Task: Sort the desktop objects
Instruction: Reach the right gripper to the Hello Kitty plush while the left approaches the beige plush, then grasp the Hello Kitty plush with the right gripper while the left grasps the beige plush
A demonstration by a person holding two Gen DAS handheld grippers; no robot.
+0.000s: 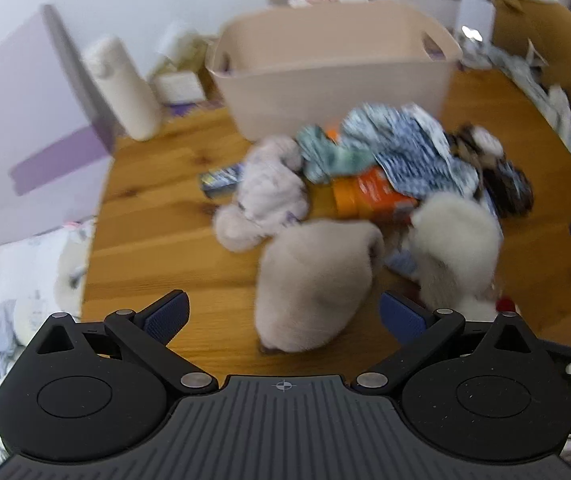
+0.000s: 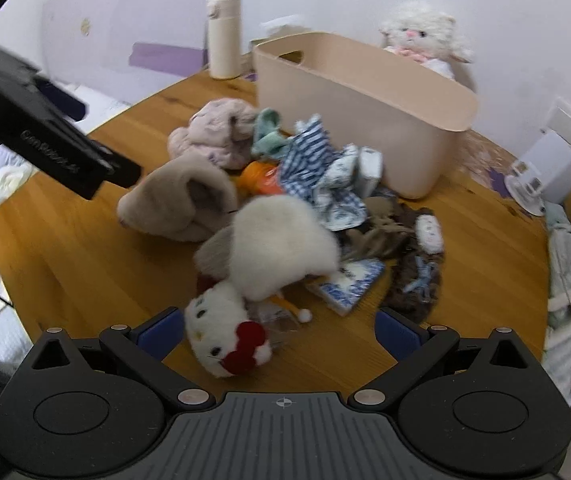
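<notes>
A heap of soft things lies on the round wooden table (image 1: 153, 248) in front of a beige bin (image 1: 333, 64) (image 2: 365, 108). Nearest my left gripper (image 1: 283, 316), which is open, is a beige fuzzy piece (image 1: 309, 284) (image 2: 177, 204), partly between the fingers but not gripped. A white fluffy piece (image 1: 457, 240) (image 2: 281, 240) lies to its right, with a pale pink cloth (image 1: 265, 196) (image 2: 217, 132), an orange pack (image 1: 365, 196) and blue-patterned fabric (image 1: 413, 152) (image 2: 325, 168) behind. My right gripper (image 2: 279, 330) is open over a white cat plush with a red bow (image 2: 225, 336).
A cream bottle (image 1: 125, 88) (image 2: 224, 36) stands left of the bin. A white lamb plush (image 2: 425, 40) sits behind it. A brown furry item (image 2: 417, 276) and a blue-white packet (image 2: 349, 284) lie at the heap's right. The left gripper's black body (image 2: 53, 136) crosses the right view's left side.
</notes>
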